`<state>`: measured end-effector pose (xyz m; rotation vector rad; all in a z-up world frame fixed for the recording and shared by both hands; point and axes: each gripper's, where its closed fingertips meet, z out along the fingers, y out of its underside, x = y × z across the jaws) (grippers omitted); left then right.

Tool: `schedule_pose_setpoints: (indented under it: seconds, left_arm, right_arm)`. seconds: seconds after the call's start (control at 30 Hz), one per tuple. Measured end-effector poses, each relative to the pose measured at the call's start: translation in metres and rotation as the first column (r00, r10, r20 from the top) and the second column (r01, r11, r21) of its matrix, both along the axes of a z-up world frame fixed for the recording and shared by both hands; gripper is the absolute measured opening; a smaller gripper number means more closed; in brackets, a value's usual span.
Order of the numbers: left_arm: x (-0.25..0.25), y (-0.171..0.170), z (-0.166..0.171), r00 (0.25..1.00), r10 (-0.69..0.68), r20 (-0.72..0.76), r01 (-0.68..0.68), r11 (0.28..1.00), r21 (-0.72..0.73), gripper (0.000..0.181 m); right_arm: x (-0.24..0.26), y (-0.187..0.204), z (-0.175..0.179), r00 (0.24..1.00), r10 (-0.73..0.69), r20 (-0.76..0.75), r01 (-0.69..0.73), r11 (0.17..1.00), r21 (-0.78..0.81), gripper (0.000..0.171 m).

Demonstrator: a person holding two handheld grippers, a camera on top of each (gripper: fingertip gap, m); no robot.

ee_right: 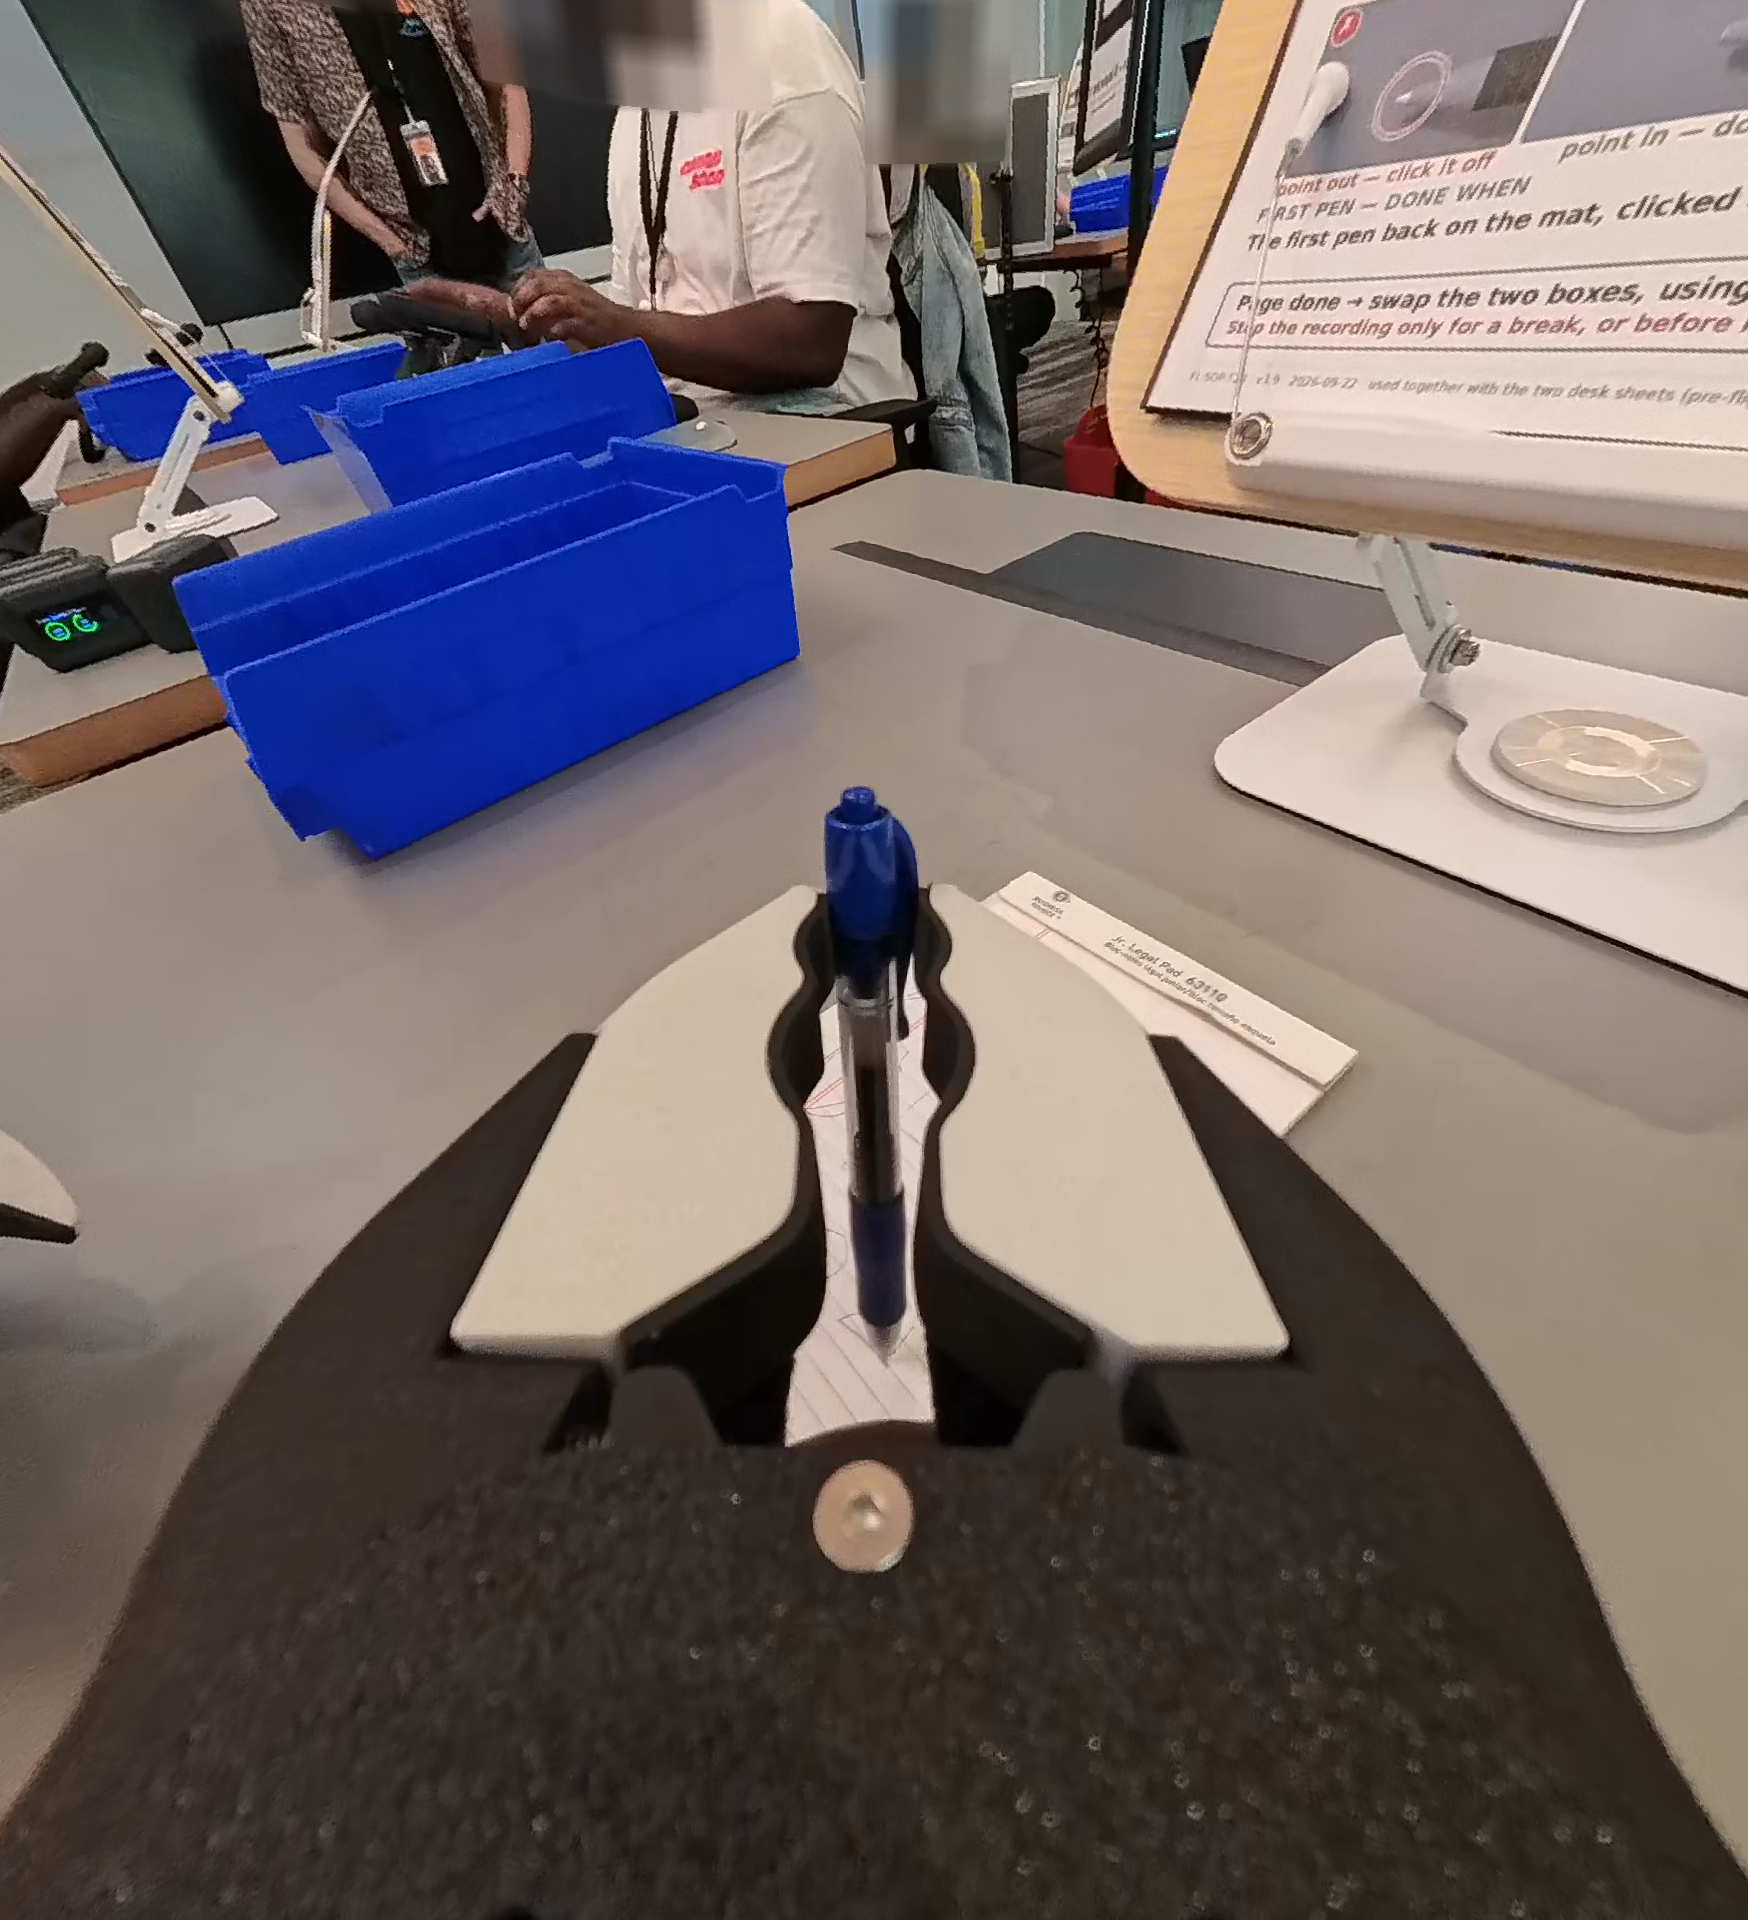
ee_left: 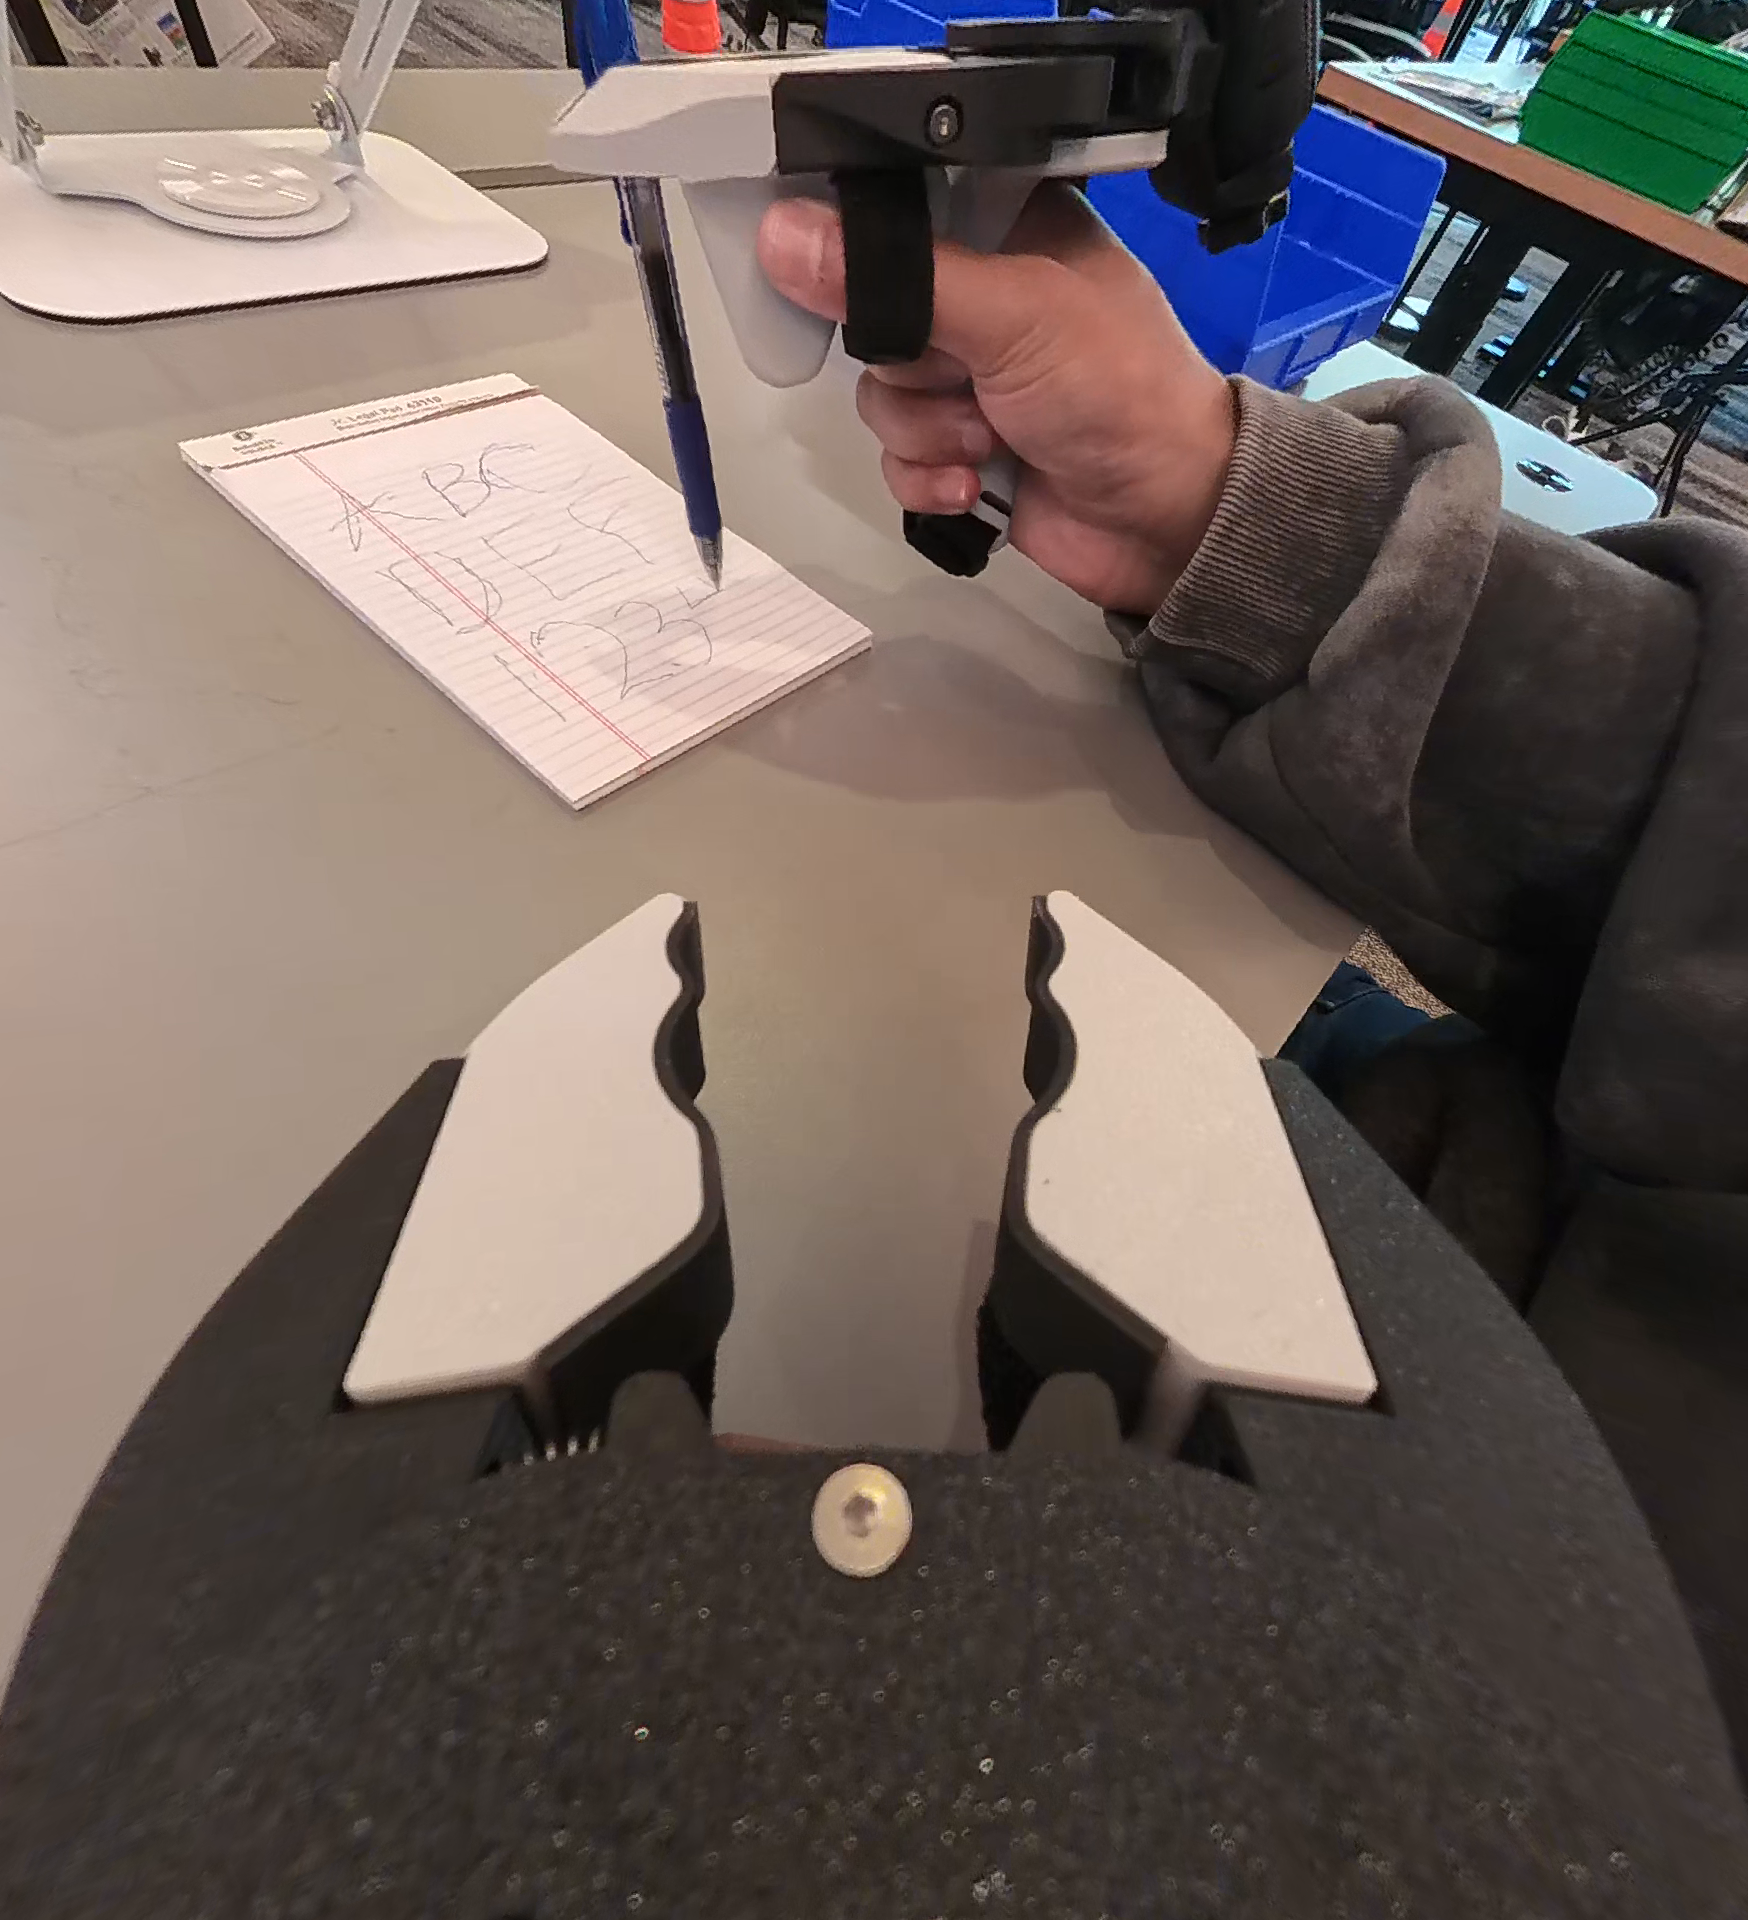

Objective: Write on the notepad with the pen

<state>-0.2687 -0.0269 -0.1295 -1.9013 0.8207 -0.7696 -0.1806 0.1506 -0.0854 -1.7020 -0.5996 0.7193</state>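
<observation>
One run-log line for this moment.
right gripper: shut on pen | tip on notepad | left gripper: open, empty

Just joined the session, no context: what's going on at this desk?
A person is writing on a lined notepad with a blue pen. The right gripper is shut on the pen, held near upright with its tip on the page, which already carries several handwritten rows. The left gripper hovers open and empty above the grey table.

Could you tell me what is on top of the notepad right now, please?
Only the tip of the blue pen, held upright by the right tongs, meets the notepad, whose top sheet already bears handwriting. In the right wrist view the tongs cover most of the page.
</observation>
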Motion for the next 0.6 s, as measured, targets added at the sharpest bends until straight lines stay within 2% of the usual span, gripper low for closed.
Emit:
schedule_pose_setpoints:
  seconds: [0.6]
  left_arm:
    - [0.002, -0.002, -0.002, 1.000, -0.003, -0.015, 0.003, 1.000, 0.004, 0.059]
  right_arm:
    - [-0.001, -0.016, 0.000, 1.000, 0.001, -0.017, -0.001, 1.000, -0.008, 0.014]
